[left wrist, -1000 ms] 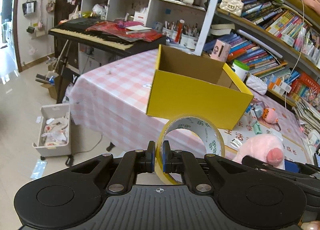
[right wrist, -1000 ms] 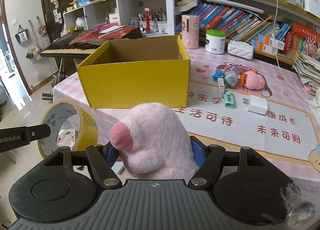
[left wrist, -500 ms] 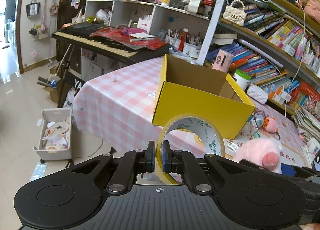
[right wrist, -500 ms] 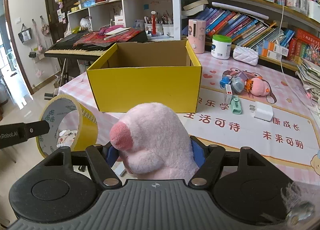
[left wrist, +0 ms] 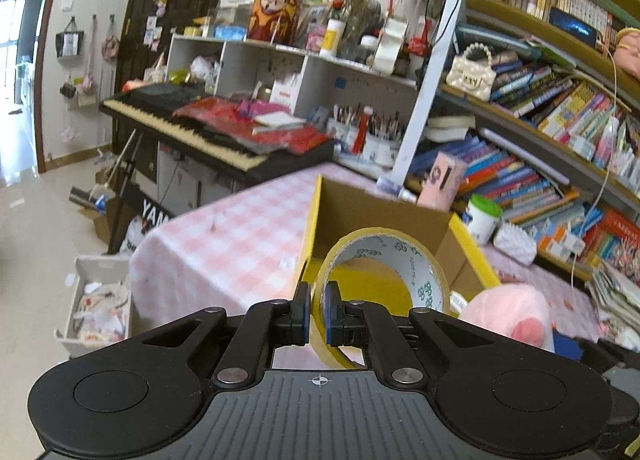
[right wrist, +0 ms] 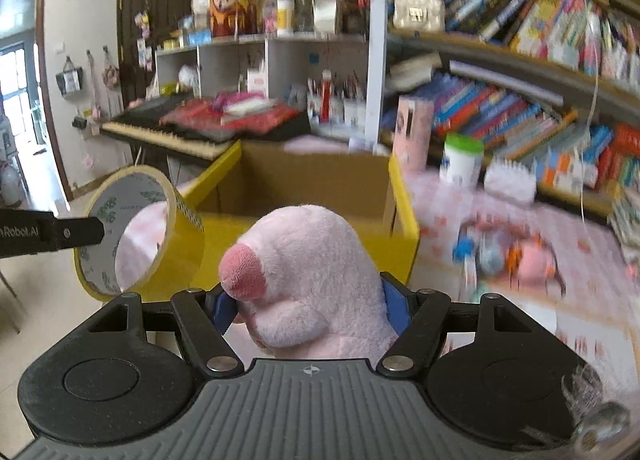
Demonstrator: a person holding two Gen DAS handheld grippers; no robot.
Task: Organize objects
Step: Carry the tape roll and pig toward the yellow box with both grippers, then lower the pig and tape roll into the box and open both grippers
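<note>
Between the left gripper's (left wrist: 316, 314) nearly closed fingers, the wall of a yellow tape roll (left wrist: 384, 272) is pinched, the roll standing on edge before the yellow box (left wrist: 316, 216) at 12 o'clock. At 3 o'clock of the tape, the right gripper (right wrist: 310, 310) clamps a pink plush (right wrist: 308, 272), fingers spread around its body. Behind the plush, the box (right wrist: 404, 204) sits open-topped on the checked table (left wrist: 224, 240).

Left tool (left wrist: 316, 314), right tool (right wrist: 308, 306) clamped
</note>
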